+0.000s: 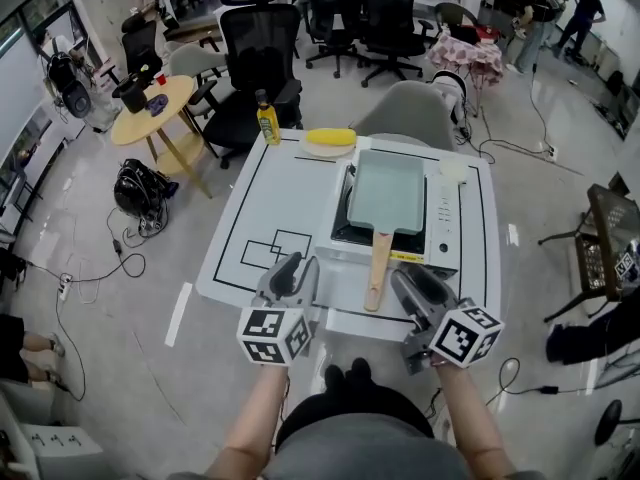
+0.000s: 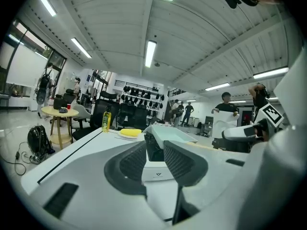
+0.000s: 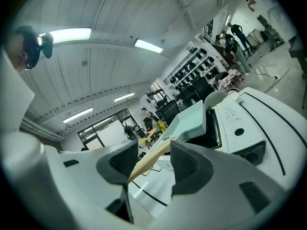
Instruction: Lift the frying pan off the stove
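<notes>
Right tool point(image 3: 156, 161): jaws spread wide, pads pressing on nothing. The wooden handle point(image 1: 378, 266) of the frying pan shows through the gap, which I judge to be a line-up for a grasp there, the handle being the one part made to be gripped. Left tool point(image 2: 154, 153): jaws parted by a narrow gap, empty, aimed at the near-left corner of the stove point(image 1: 443, 223), probably standing by or ready to steady it. The frying pan point(image 1: 386, 190), rectangular and pale green, sits flat on the stove with its handle overhanging the stove's near edge toward the person; it is not yet lifted. The stove stands on the white bench point(image 1: 270, 193). Beyond the stove's far-left corner are a yellow item on a plate point(image 1: 330, 140) and a yellow bottle point(image 1: 267, 120). Not determined: whether the handle's tip already lies between the right tool's pads or just ahead of them. The burner is covered by the pan, and the yellow item cannot be identified.
</notes>
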A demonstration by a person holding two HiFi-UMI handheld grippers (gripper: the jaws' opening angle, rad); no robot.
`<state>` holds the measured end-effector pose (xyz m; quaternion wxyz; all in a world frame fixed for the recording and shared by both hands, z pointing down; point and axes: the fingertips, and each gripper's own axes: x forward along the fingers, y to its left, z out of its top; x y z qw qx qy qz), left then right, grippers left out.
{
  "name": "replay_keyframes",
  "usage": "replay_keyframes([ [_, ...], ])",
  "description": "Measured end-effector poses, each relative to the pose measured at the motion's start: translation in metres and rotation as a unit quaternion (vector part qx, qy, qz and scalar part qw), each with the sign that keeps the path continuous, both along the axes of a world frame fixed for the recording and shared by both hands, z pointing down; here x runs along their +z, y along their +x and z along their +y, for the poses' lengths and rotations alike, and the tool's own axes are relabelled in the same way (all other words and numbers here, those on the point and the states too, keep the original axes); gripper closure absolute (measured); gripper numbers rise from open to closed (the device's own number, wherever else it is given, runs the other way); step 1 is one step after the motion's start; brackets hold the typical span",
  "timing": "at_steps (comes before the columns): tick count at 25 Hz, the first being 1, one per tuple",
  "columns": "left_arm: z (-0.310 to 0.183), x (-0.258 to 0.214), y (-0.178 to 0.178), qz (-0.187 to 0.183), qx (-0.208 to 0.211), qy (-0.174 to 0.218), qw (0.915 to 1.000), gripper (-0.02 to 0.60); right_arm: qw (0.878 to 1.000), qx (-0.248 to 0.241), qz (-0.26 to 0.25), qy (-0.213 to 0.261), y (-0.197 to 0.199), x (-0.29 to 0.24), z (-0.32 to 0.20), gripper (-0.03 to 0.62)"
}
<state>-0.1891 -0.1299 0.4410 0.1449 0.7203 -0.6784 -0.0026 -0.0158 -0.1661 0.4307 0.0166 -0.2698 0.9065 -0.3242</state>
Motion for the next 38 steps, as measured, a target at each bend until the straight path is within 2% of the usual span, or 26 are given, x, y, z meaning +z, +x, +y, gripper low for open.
replay_keyframes([
  [7,-0.026,-0.005,0.008,0.019,0.004,-0.007,0.9998,0.468,0.999,-0.035,-0.017,-0.019,-0.003,0.005,-0.007,0.384],
  [11,-0.039,0.003,0.019,0.081,0.032,-0.028,0.9958,0.453,0.998,-0.046,-0.022,-0.029,-0.003,0.006,-0.005,0.378],
  [13,-0.046,0.008,0.027,0.117,0.060,-0.044,0.9903,0.449,0.998,-0.041,-0.021,-0.034,-0.003,0.009,-0.004,0.375],
  [15,-0.055,0.013,0.035,0.158,0.093,-0.061,0.9811,0.446,0.999,-0.031,-0.021,-0.035,-0.002,0.010,-0.006,0.375],
  [18,-0.065,0.020,0.048,0.231,0.142,-0.092,0.9582,0.432,0.999,-0.014,-0.024,-0.041,-0.004,0.008,-0.007,0.373],
  [22,-0.078,0.023,0.063,0.306,0.193,-0.120,0.9245,0.417,0.999,0.018,-0.027,-0.043,-0.003,0.008,-0.010,0.372],
  [27,-0.088,0.031,0.075,0.412,0.229,-0.164,0.8665,0.407,0.997,0.057,-0.029,-0.049,0.002,0.012,-0.012,0.372],
  [30,-0.093,0.033,0.084,0.449,0.247,-0.188,0.8378,0.400,0.995,0.079,-0.031,-0.050,0.006,0.010,-0.013,0.372],
  [32,-0.095,0.034,0.092,0.464,0.262,-0.202,0.8216,0.397,0.994,0.090,-0.032,-0.051,0.009,0.010,-0.014,0.372],
  [38,-0.102,0.040,0.109,0.493,0.292,-0.242,0.7833,0.391,0.992,0.108,-0.037,-0.056,0.011,0.011,-0.014,0.372],
])
